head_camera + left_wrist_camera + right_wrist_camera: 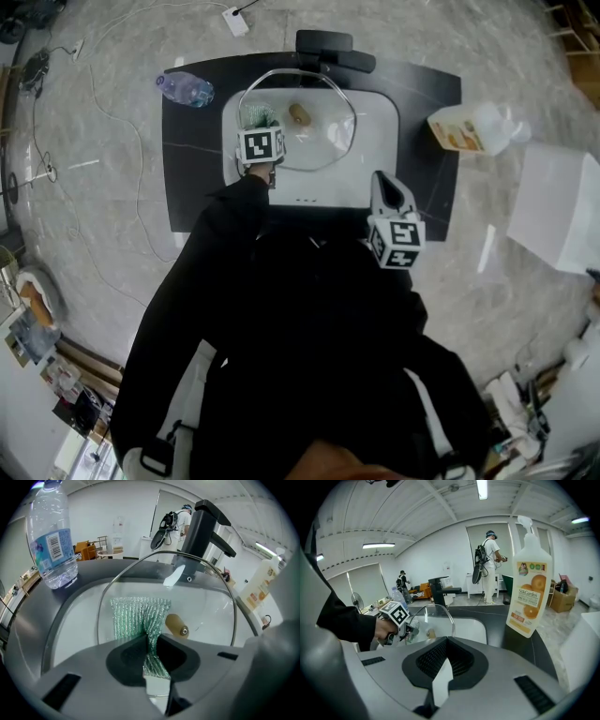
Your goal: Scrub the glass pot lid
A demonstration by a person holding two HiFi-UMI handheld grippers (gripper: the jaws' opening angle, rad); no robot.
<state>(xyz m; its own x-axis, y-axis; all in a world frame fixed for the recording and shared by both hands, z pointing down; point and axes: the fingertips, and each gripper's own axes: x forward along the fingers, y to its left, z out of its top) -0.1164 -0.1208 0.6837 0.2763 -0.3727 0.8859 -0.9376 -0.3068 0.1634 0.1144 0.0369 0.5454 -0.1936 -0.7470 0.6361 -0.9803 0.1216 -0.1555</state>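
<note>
The glass pot lid (323, 141) leans inside the white sink (380, 141), its brownish knob (299, 114) facing up. In the left gripper view the lid's metal rim (105, 597) arcs round a green scouring cloth (138, 616), with the knob (177, 626) just right of it. My left gripper (152, 663) is shut on the cloth, which lies against the glass at the lid's left side (261, 116). My right gripper (382, 180) hovers at the sink's front right edge, shut with nothing in it (442, 670). It looks across at the lid (440, 613) and the left gripper (401, 625).
A black faucet (333, 52) stands behind the sink. A water bottle (186, 88) lies on the black counter (192, 178) at back left. An orange detergent bottle (473, 128) rests at the counter's right end, and a white box (558, 206) stands further right. People stand far across the room.
</note>
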